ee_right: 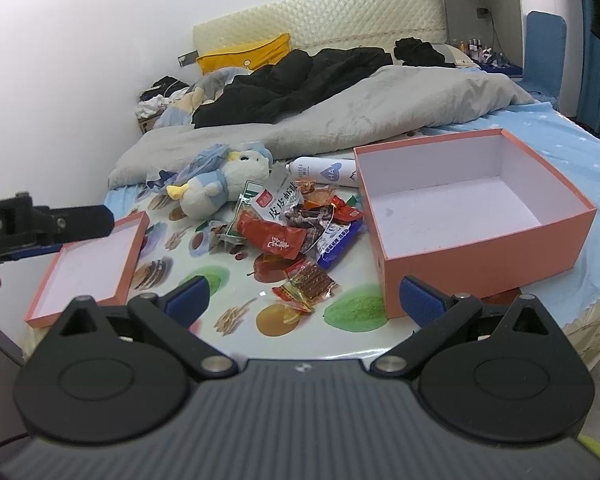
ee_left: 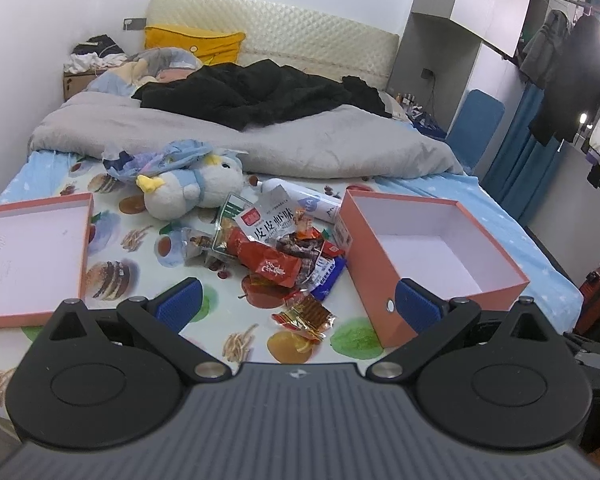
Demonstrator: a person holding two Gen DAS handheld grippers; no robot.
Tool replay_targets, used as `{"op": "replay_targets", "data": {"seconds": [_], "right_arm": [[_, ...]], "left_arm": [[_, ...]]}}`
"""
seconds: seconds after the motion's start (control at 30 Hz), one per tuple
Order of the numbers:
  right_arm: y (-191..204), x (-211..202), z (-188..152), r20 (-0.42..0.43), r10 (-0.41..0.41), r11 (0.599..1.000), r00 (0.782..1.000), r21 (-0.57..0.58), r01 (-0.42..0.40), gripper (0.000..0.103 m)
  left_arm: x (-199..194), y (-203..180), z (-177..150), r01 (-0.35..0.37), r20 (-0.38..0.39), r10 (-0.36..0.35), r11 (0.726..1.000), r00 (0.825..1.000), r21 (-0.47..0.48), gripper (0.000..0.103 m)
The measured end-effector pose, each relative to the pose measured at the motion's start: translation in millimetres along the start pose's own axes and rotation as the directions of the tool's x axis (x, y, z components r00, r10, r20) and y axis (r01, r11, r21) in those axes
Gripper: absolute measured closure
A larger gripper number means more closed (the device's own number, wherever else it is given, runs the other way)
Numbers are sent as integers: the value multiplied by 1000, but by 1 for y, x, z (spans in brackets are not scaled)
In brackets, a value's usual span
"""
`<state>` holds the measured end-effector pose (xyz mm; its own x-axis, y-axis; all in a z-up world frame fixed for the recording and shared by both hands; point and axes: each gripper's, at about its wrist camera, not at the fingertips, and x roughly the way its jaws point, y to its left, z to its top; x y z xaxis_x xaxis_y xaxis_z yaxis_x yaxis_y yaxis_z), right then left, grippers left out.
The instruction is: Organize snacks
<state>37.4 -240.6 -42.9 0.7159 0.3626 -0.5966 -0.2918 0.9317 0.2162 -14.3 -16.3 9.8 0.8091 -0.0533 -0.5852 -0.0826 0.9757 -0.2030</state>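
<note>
A heap of snack packets (ee_left: 276, 248) (ee_right: 292, 232) lies on the food-print bed sheet, with a small clear pack of orange sticks (ee_left: 306, 314) (ee_right: 308, 284) nearest me. An empty salmon box (ee_left: 440, 280) (ee_right: 480, 256) stands to the right of the heap. Its lid (ee_left: 32, 308) (ee_right: 88, 304) lies upturned on the left. My left gripper (ee_left: 298, 306) hovers open before the heap, nothing between its blue pads. My right gripper (ee_right: 304, 300) is open too, just short of the small pack. The left gripper's body (ee_right: 48, 222) shows at the right wrist view's left edge.
A blue-and-white plush bird (ee_left: 196, 186) (ee_right: 224, 184) and a white spray can (ee_left: 300, 198) (ee_right: 324, 170) lie behind the snacks. A grey duvet (ee_left: 260, 140) with black clothes on it covers the far bed. Hanging clothes (ee_left: 572, 80) and blue curtains stand at the right.
</note>
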Motion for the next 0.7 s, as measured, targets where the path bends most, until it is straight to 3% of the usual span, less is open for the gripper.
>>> {"op": "replay_targets", "data": {"seconds": [0.37, 0.7], "right_arm": [[2, 6, -5, -3, -47, 999, 999, -18, 47, 0], [4, 17, -11, -51, -11, 1000, 999, -11, 11, 6]], "left_arm": [[10, 5, -4, -2, -31, 1, 1000, 1000, -12, 0], [25, 17, -10, -6, -63, 4, 1000, 998, -24, 0]]}}
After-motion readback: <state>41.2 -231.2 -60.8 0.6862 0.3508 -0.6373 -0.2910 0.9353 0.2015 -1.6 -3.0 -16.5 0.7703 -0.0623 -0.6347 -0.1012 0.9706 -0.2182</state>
